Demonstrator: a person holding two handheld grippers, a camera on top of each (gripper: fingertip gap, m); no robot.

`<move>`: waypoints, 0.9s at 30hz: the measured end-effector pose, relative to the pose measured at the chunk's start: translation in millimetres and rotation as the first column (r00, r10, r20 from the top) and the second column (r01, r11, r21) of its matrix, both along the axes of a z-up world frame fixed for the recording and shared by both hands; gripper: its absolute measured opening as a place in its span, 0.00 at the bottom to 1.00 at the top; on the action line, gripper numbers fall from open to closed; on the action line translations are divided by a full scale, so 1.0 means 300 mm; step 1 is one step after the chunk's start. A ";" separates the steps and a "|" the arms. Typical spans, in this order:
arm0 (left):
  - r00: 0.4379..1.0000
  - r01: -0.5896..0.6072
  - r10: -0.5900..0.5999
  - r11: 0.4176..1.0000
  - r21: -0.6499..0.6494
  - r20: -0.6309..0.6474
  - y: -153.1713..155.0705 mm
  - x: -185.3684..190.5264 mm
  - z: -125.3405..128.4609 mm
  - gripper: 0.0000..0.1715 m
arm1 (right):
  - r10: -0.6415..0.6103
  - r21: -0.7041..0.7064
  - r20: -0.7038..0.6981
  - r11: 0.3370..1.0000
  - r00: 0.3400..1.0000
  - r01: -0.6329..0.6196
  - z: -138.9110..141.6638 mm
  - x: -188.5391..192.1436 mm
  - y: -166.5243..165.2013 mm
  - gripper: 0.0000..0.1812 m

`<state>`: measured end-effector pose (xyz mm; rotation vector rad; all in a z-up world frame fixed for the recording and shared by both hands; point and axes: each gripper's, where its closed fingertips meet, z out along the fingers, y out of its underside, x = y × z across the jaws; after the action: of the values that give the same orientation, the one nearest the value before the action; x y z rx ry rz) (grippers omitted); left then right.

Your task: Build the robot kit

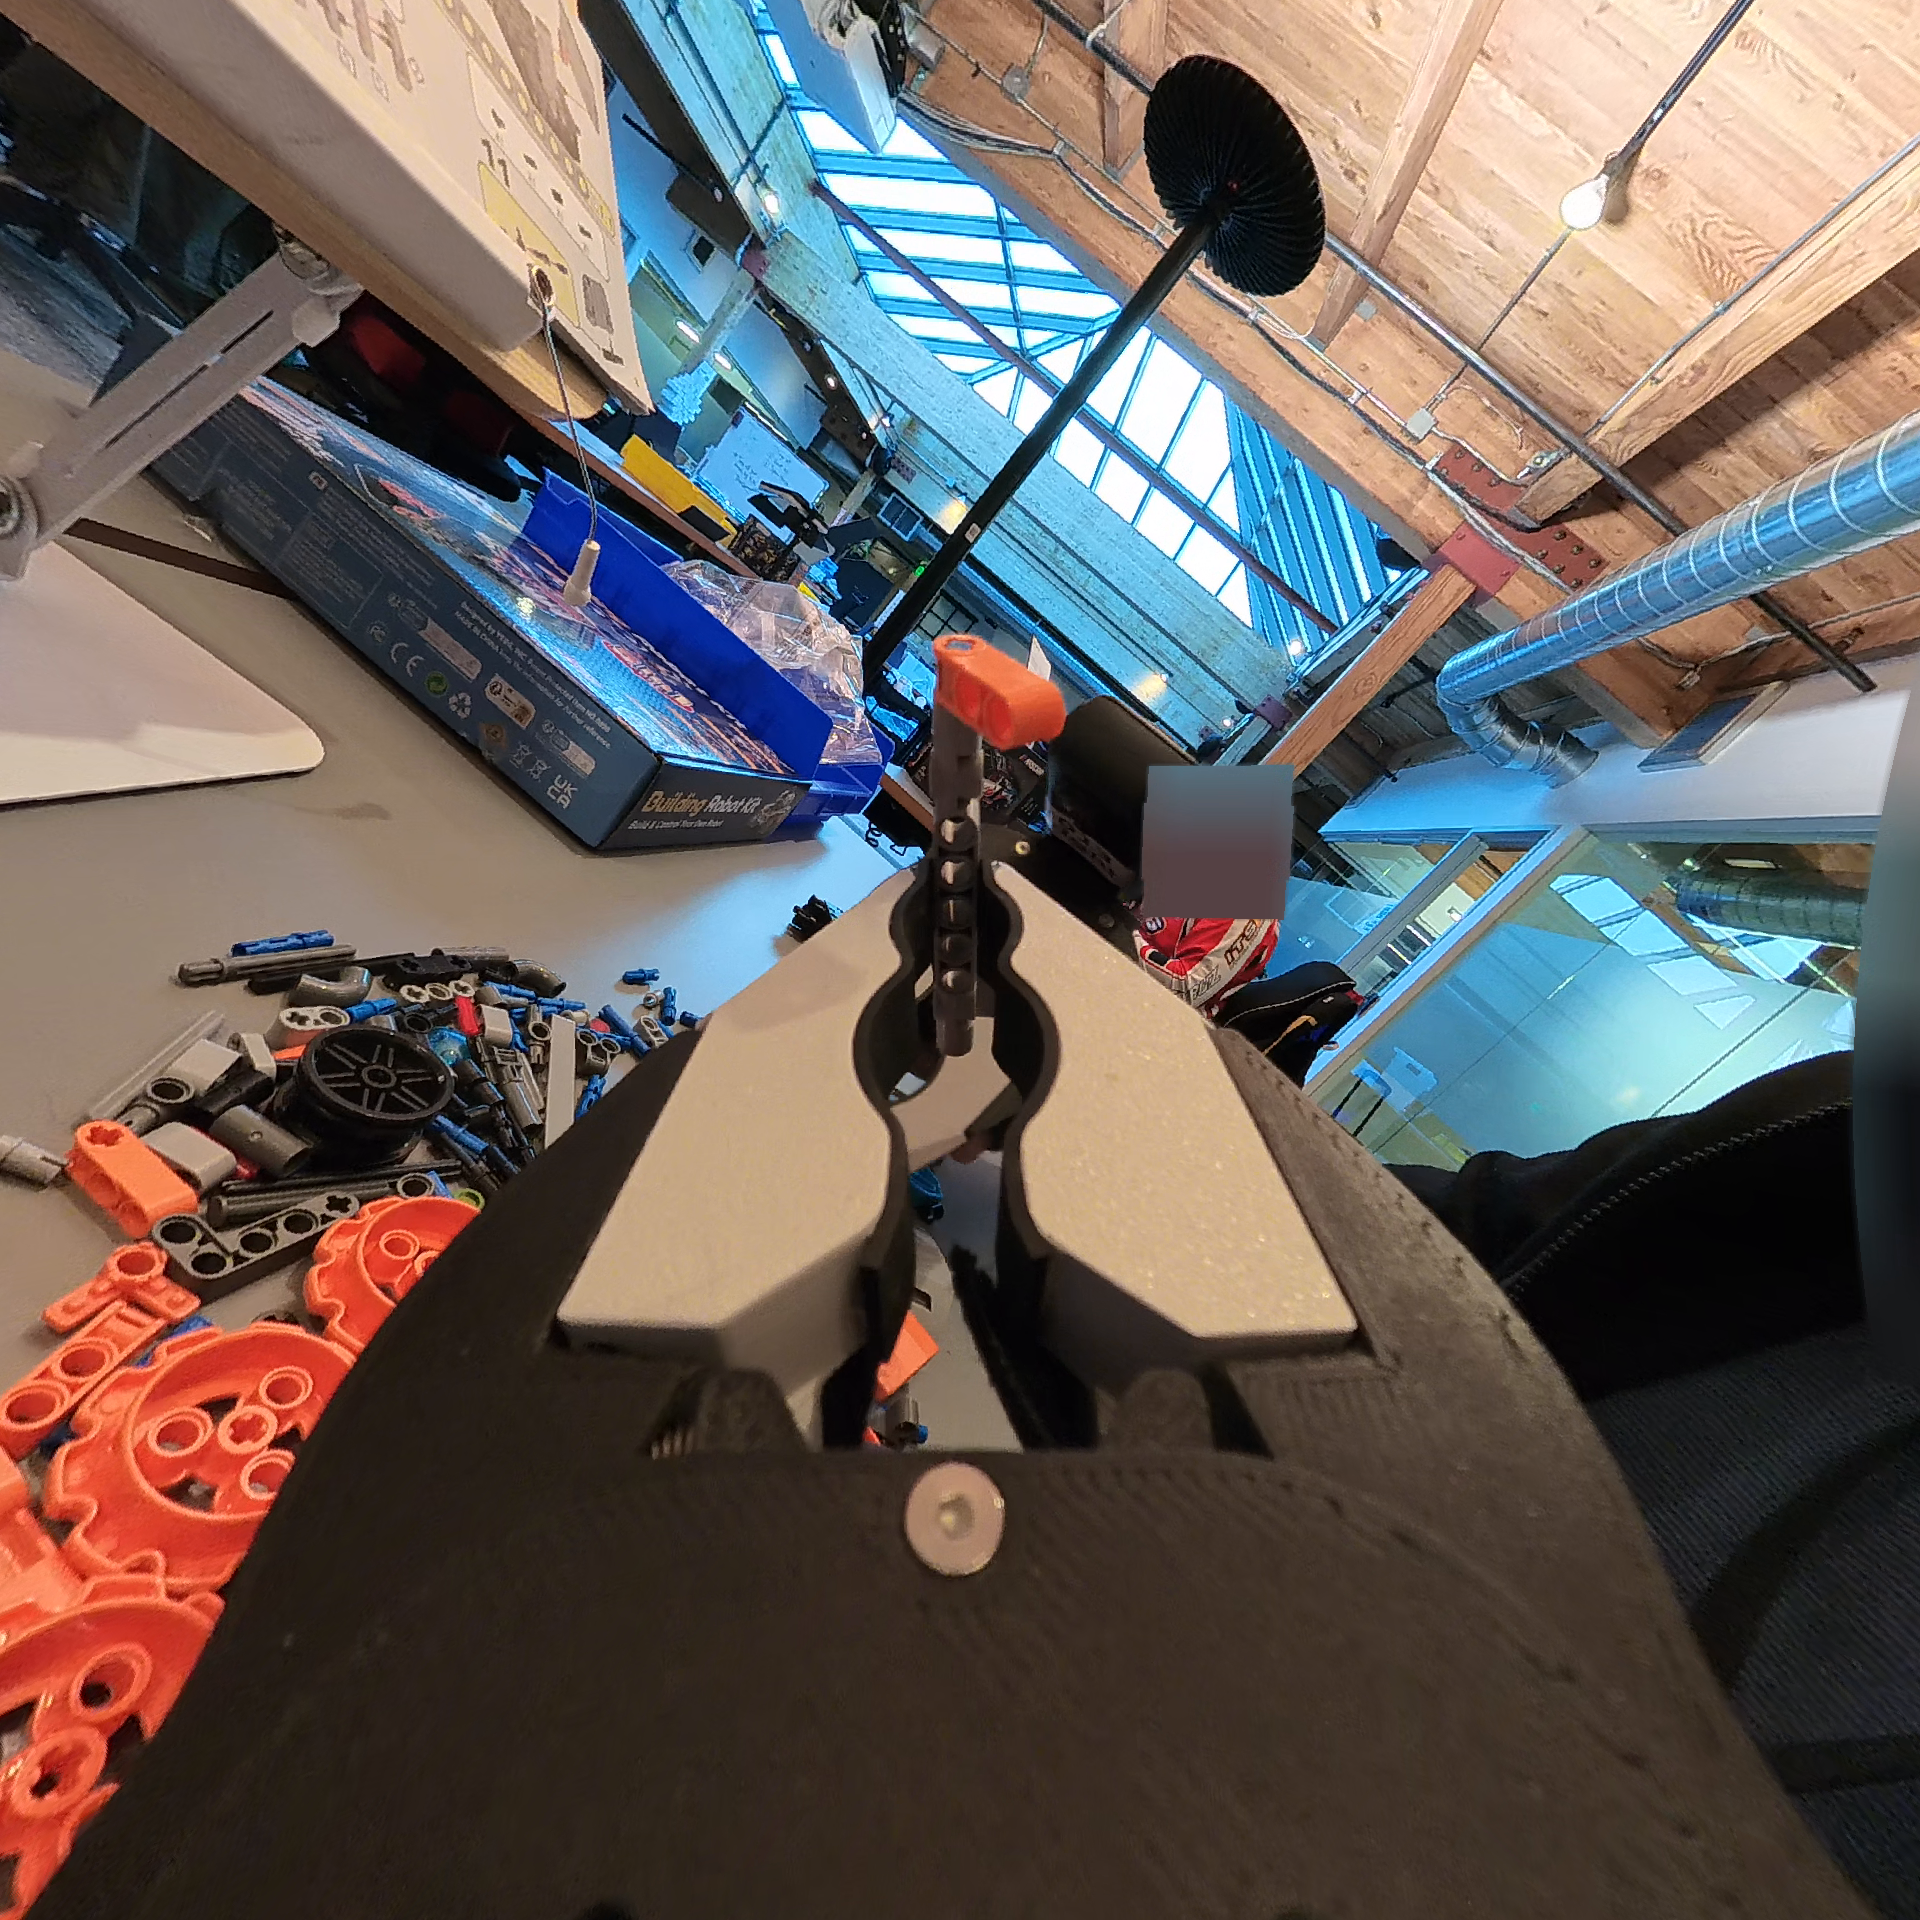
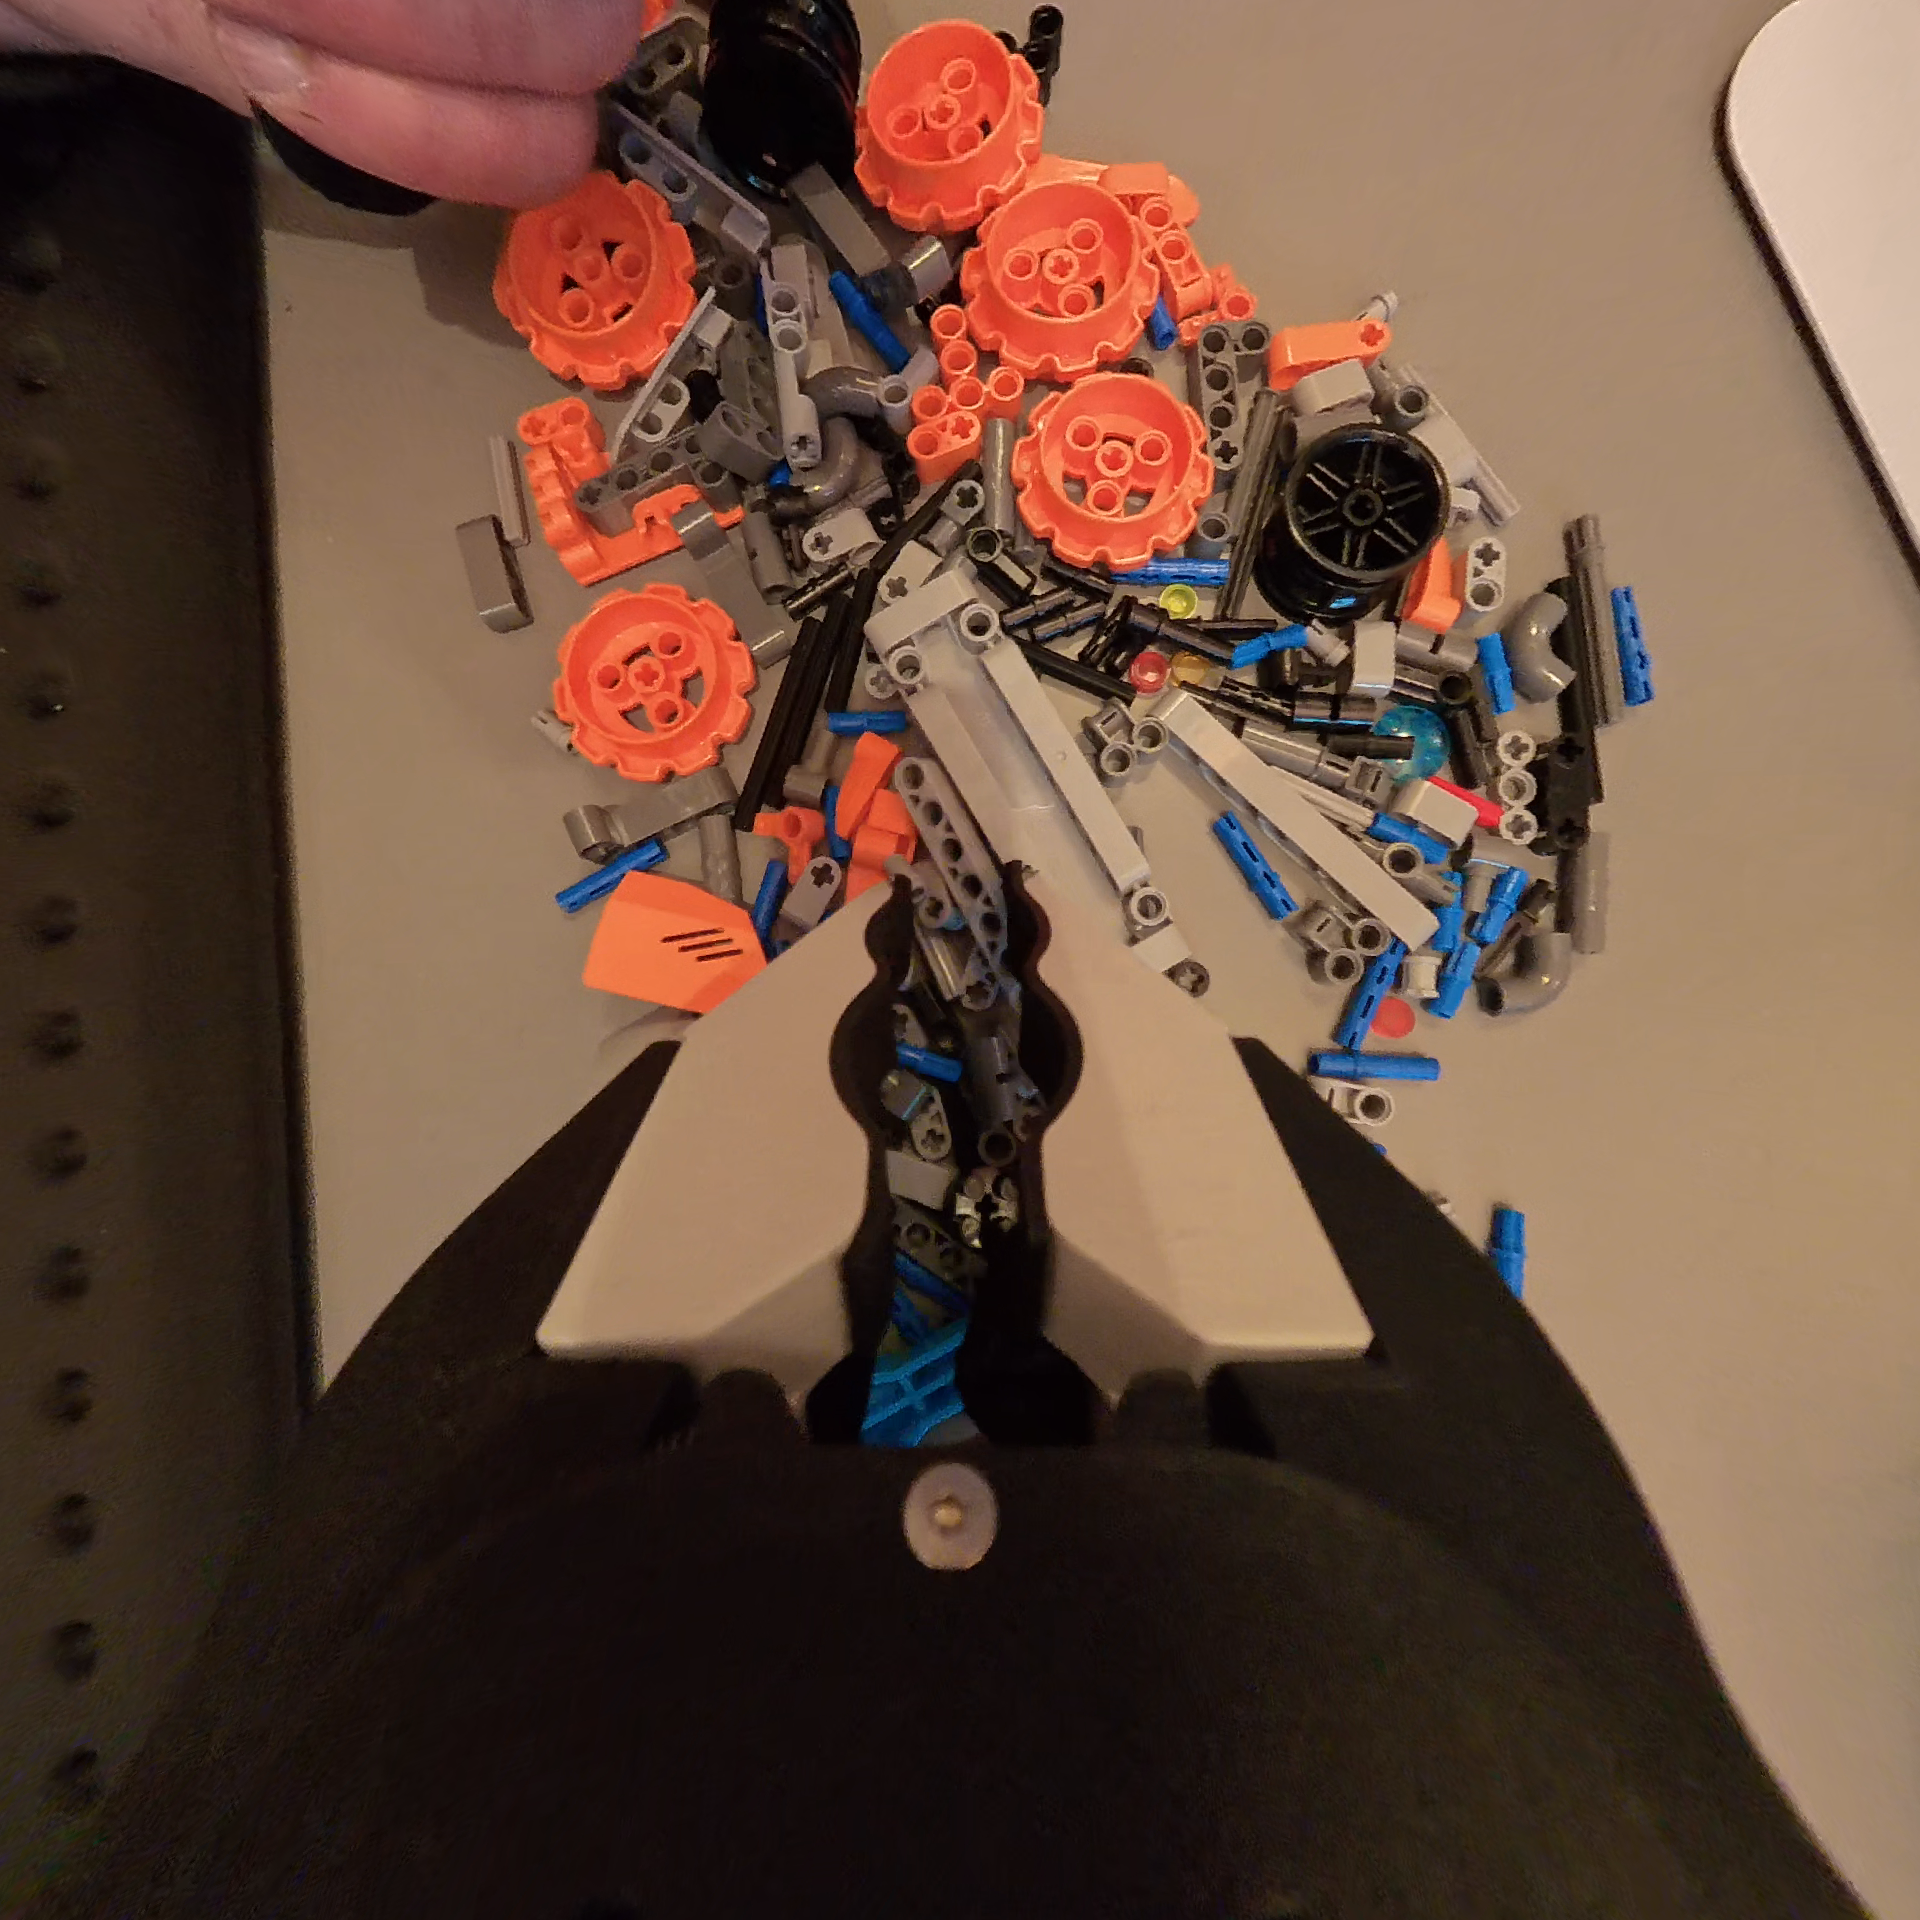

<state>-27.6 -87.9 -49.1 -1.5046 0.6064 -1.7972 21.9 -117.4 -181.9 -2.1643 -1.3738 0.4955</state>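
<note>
1. One grey table point(image 2: 1455, 156) carries everything; a white rounded pad point(image 2: 1839, 260) lies at its far right edge in the right wrist view.
2. Blue kit box point(image 1: 499, 675): lies flat on the table beyond the parts, with a blue bin point(image 1: 665, 582) and a clear plastic bag point(image 1: 769, 623) just behind it.
3. Pile of building parts point(image 2: 1039, 623): spread loose on the table. It holds orange toothed wheels point(image 2: 1112, 468), a black spoked wheel point(image 2: 1361, 509), a long light grey beam point(image 2: 1018, 727), blue pins and black axles.
4. Left tongs point(image 1: 956, 883): raised clear of the table and tilted up toward the wooden ceiling. The jaws are clamped on a dark grey beam point(image 1: 954, 935), which stands upright between them and projects past the tips.
5. Orange connector point(image 1: 992, 696): fixed to the top end of the beam, jutting to the right.
6. Right tongs point(image 2: 961, 894): pointed down over the near edge of the pile. The jaws stand a narrow gap apart; whether they pinch any small part cannot be told, since loose pieces fill the gap.
7. Hand point(image 2: 395, 94): bare fingers at the top left corner, touching the pile's far edge.
</note>
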 end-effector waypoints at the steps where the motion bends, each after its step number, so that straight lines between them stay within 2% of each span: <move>1: 1.000 0.001 -0.001 1.000 0.000 0.000 0.000 0.001 0.000 0.02 | 0.003 0.006 0.007 1.000 1.000 -0.003 0.000 0.002 0.000 0.09; 7: 1.000 -0.001 0.001 1.000 0.003 -0.002 0.000 0.000 0.000 0.03 | 0.012 0.058 0.080 0.998 0.997 -0.016 -0.019 0.018 0.009 0.04; 17: 1.000 0.006 -0.006 1.000 0.006 -0.003 -0.005 0.004 0.001 0.03 | -0.045 0.009 0.033 0.999 0.998 0.044 -0.019 0.007 0.027 0.03; 22: 1.000 0.007 -0.007 1.000 0.007 -0.003 -0.005 0.006 -0.001 0.02 | -0.042 0.048 0.044 0.998 0.998 0.040 -0.009 0.000 0.028 0.03; 24: 1.000 0.005 -0.005 1.000 0.010 -0.001 -0.005 0.006 0.000 0.03 | -0.061 0.049 -0.001 0.997 0.998 0.061 0.019 -0.002 0.032 0.03; 27: 1.000 -0.001 0.001 1.000 0.016 0.010 -0.003 0.002 0.006 0.03 | -0.084 -0.001 -0.153 0.996 0.985 0.085 0.085 -0.007 0.030 0.03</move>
<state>-26.8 -88.8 -47.3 -1.4842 0.6139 -1.7943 19.8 -108.4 -156.5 -2.1227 -1.1945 0.6110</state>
